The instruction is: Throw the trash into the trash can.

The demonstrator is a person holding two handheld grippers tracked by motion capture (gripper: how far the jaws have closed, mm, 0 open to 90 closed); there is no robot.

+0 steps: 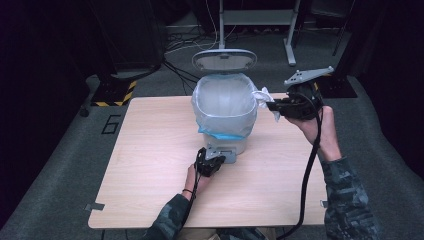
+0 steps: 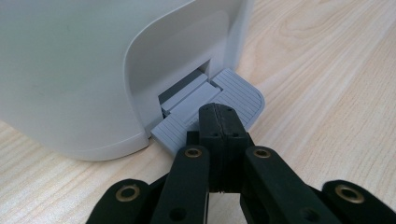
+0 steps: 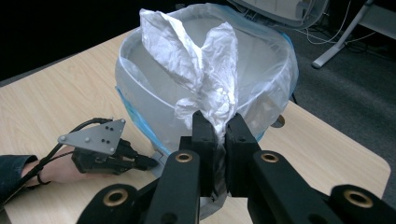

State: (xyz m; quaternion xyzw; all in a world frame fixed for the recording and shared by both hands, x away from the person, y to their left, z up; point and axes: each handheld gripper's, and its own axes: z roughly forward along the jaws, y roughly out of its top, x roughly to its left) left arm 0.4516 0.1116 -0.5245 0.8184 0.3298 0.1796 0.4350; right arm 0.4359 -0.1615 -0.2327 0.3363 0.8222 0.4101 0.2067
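At frame centre on the desk [image 1: 150, 150], a lined pedal bin [image 1: 225, 107] stands lid up. The left gripper [image 2: 219, 116], jaws closed, presses its pedal [image 2: 233, 95]; the right gripper [image 3: 219, 126] pinches crumpled white paper [image 3: 205, 70] at the bin's right rim. Next, likely: carry it over the opening and release.

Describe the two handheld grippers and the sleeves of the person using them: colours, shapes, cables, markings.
Both grippers are black, with two flat jaws on linked bars fastened by brass-coloured rivets. The right gripper carries a grey three-cornered plate and trails a thick black cable. The left gripper also bears a grey plate with small dark holes and a thinner black cable. Both sleeves are dark camouflage-patterned.
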